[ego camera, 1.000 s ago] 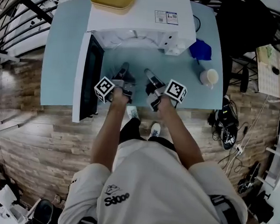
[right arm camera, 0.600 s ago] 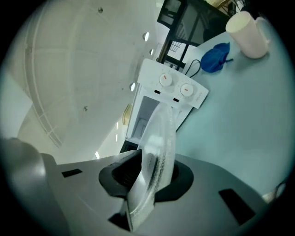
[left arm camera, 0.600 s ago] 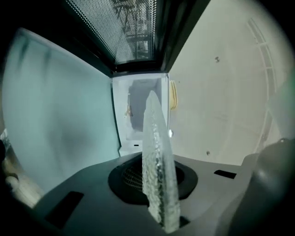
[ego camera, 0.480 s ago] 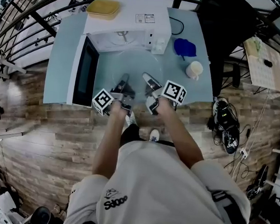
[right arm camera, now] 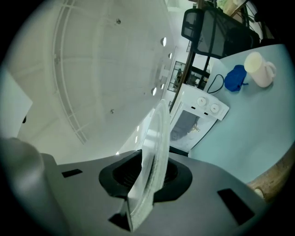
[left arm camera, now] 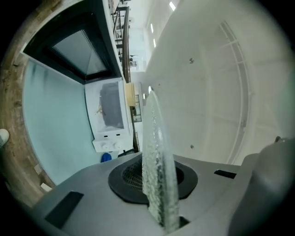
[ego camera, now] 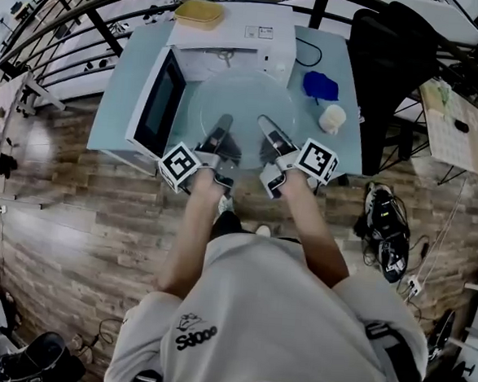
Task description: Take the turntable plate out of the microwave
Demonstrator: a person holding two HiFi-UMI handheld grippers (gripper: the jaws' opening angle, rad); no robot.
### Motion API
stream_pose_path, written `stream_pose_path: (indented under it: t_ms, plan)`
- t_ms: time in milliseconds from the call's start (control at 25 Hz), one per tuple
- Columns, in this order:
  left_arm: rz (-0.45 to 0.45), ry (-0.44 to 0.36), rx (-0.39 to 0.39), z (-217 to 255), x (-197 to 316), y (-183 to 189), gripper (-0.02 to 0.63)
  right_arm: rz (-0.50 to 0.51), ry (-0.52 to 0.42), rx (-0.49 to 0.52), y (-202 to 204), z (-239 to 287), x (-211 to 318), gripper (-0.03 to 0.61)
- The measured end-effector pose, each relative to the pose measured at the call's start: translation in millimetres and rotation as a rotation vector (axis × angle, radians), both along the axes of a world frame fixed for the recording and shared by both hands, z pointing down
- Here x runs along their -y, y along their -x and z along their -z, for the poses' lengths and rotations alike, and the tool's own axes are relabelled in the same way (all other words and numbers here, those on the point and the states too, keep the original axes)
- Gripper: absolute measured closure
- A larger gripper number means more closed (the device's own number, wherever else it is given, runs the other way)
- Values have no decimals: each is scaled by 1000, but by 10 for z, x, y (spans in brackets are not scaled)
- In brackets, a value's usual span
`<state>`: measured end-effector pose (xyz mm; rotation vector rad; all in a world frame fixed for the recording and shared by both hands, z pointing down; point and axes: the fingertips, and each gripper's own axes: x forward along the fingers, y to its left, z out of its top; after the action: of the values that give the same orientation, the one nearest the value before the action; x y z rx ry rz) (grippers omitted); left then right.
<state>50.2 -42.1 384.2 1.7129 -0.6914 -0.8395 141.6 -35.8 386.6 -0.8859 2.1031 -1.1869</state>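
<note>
A pale blue table (ego camera: 124, 88) stands on a wood-plank floor (ego camera: 73, 232), with a white microwave (ego camera: 237, 39) at its far side. The microwave's door (ego camera: 159, 105) is swung fully open to the left. The clear glass plate (ego camera: 244, 97) is out of the oven, held roughly level above the table just in front of the open cavity. A person grips it by its near edge with both tools. The left gripper (ego camera: 221, 129) has its jaws drawn narrow and clamped on the plate's rim. Beside it, the right gripper (ego camera: 268, 129) has just been closing its jaws, which now pinch the rim as well. To the right of the plate, a blue cloth (ego camera: 320, 86) lies on the table with a cream mug (ego camera: 332, 119) just in front of it. A yellow tub (ego camera: 199, 13) rests on top of the microwave.
</note>
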Motion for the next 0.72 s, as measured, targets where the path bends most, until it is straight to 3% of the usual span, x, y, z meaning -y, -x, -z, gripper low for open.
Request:
stream_pose_path:
  t_ms: [200,720]
  plan:
    - [25,-84,2,411,-354,-43,571,27,-63,30,-24,363,-330,524]
    - [60,-144,18,822,-669,-96,571,42,-119,55,-91,753,-605,525]
